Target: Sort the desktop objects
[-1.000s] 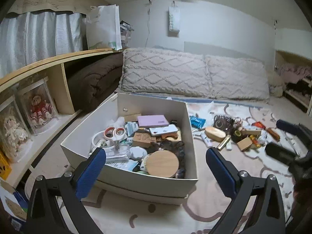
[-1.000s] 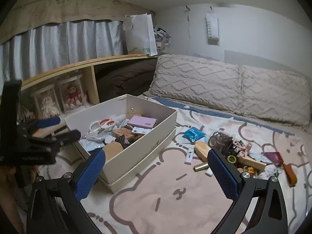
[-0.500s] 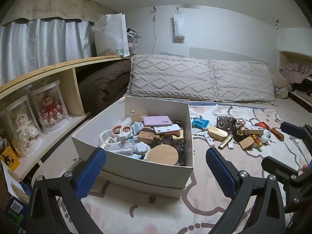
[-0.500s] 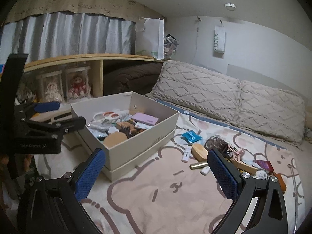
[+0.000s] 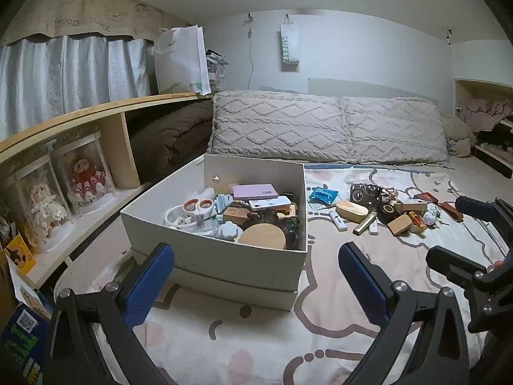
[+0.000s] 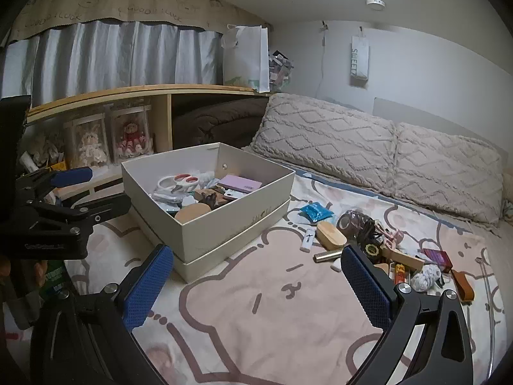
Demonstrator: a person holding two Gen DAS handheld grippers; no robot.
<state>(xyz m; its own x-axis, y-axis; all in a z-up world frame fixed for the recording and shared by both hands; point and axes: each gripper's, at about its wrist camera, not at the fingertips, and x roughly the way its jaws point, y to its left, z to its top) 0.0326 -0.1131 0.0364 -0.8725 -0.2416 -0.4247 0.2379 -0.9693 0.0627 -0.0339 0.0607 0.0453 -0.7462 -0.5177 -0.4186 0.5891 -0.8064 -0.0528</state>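
1. Both the left gripper and the right gripper hang wide apart and empty, between picks.
2. The box sits at the blanket's left edge, with loose clutter toward the right edge.
3. Next, probably a reach right for one piece.

Left gripper: matte black angular frame, two fingers faced with blue dimpled pads, silver round-head screws at the pivots. Right gripper: same build, black frame, blue textured pads, silver screws. Raised lettering on the left gripper body, illegible.
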